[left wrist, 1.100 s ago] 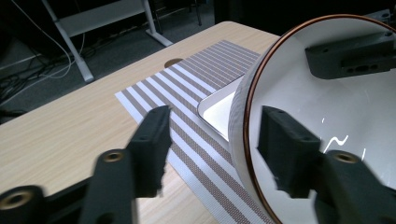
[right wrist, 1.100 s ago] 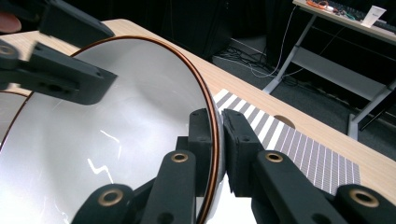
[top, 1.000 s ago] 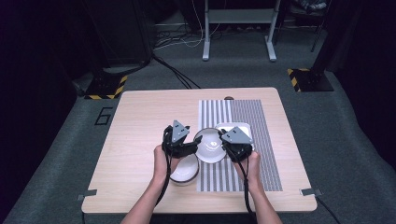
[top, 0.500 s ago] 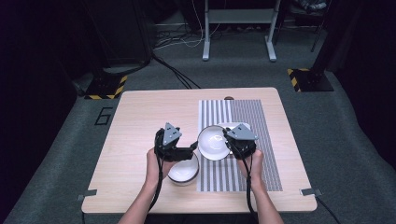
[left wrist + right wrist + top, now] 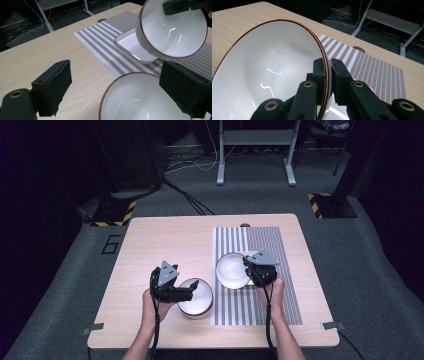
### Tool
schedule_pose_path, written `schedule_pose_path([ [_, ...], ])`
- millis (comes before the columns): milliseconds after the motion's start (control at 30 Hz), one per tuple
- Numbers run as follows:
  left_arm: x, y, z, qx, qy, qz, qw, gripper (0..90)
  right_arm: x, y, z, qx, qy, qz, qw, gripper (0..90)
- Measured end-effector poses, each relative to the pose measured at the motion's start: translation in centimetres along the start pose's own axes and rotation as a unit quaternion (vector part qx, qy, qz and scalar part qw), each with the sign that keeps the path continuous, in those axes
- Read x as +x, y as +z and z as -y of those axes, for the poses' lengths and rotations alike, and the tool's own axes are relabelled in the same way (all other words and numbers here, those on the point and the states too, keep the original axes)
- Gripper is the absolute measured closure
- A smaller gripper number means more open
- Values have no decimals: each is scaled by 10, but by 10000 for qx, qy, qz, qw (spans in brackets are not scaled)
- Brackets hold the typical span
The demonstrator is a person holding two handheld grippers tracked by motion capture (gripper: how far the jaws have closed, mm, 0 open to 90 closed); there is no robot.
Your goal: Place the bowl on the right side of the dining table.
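High view: a white ceramic bowl with a brown rim [image 5: 232, 270] is gripped by its rim in the right hand-held gripper [image 5: 248, 266], tilted above the striped mat [image 5: 280, 250], while a second such bowl [image 5: 196, 297] is left on the bench [image 5: 165, 235] between the parted, just-opened jaws of the left hand-held gripper [image 5: 192, 290].

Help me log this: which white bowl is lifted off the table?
The bowl over the striped mat, clamped by the right tool; the other bowl rests on wood.
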State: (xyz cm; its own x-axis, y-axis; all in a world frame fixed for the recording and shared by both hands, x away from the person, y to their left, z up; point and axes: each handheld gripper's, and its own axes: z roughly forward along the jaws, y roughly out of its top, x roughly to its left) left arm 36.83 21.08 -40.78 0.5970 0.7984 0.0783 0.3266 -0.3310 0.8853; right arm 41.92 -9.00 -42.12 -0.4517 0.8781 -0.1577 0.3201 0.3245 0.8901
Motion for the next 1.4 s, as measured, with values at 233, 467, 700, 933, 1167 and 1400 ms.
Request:
schedule_pose_path([
  [233,12,-13,18,79,-109,-108,9999,94,-7,4,2,72,83,20,9999,821],
  [467,22,-22,35,137,-226,-247,9993,89,-12,7,4,120,173,31,9998,822],
  [700,37,-27,65,322,-599,-533,9963,55,-21,11,8,197,297,67,9993,822],
  [933,43,-32,82,314,-815,-607,9943,29,-25,15,12,279,359,73,9989,821],
  [1167,46,-29,107,619,-934,-617,9918,28,-30,19,15,366,442,83,9983,821],
  [1400,45,-20,131,952,-1022,-414,9893,11,-34,24,18,431,523,115,9976,821],
])
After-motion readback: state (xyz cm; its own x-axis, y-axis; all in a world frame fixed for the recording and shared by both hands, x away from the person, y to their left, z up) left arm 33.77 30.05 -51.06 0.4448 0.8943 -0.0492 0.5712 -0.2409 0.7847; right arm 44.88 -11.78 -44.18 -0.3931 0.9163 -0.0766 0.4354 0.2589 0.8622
